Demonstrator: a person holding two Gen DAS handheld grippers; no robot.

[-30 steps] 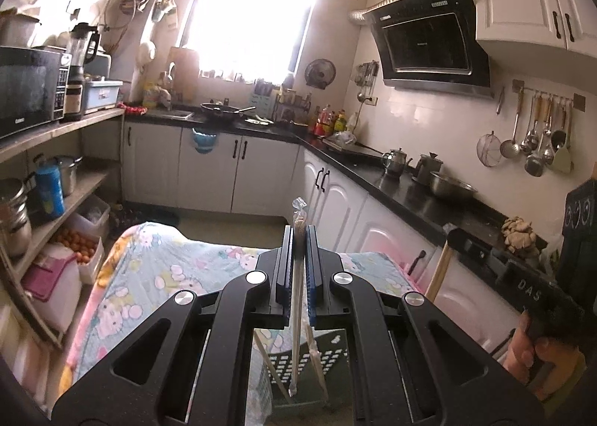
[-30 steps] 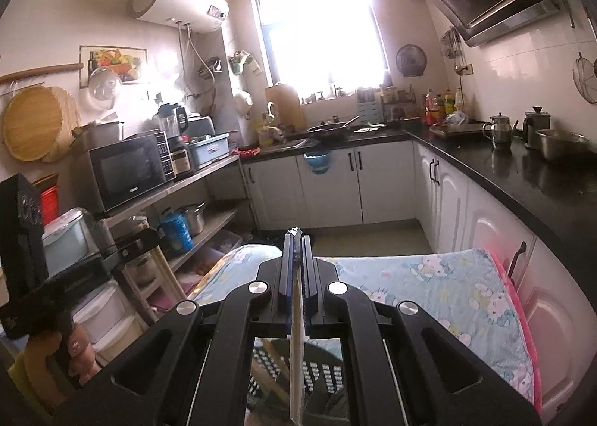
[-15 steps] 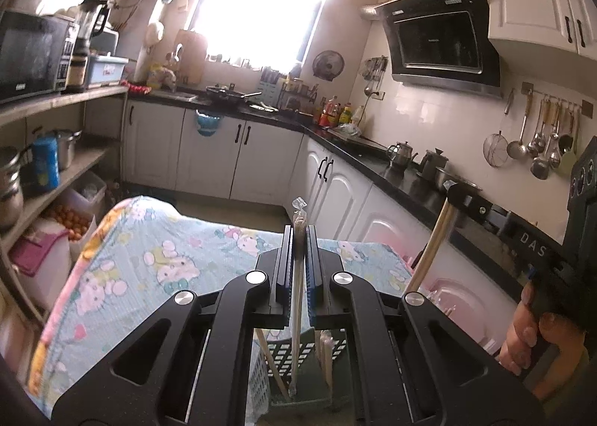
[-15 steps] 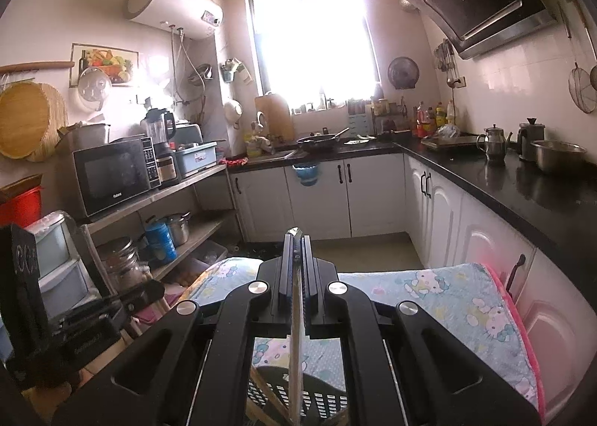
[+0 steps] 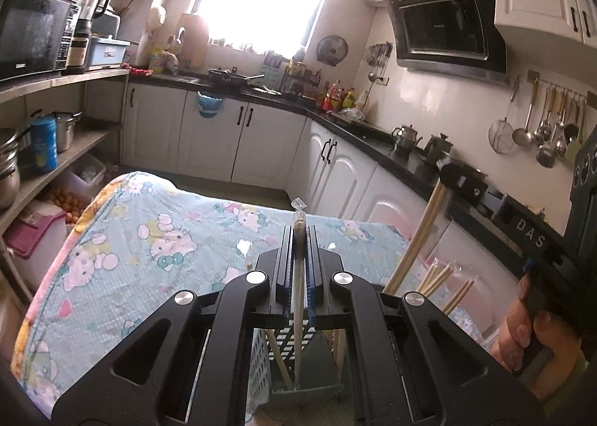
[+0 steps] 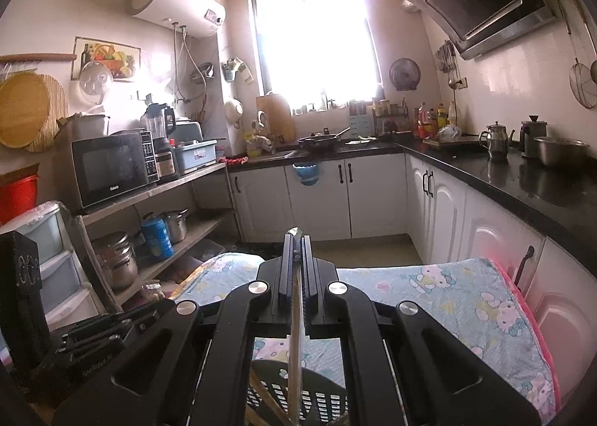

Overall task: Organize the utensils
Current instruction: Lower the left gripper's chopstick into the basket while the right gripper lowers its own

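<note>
Both grippers [image 5: 299,239] [image 6: 296,246] clamp wrapped chopsticks [image 5: 298,299] over slotted basket [image 5: 261,362] holding more.

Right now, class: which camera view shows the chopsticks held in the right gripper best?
The left wrist view: the wooden chopsticks show nearly whole, slanting down from the right gripper toward the slotted utensil basket. The right wrist view shows only a thin edge-on strip between shut jaws.

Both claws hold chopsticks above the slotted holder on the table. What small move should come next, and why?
Probably lower both a little more, then open. The left claw is shut on a wrapped chopstick pair whose lower end already reaches into the green holder; the right claw is shut on its chopsticks above the dark holder rim.
</note>
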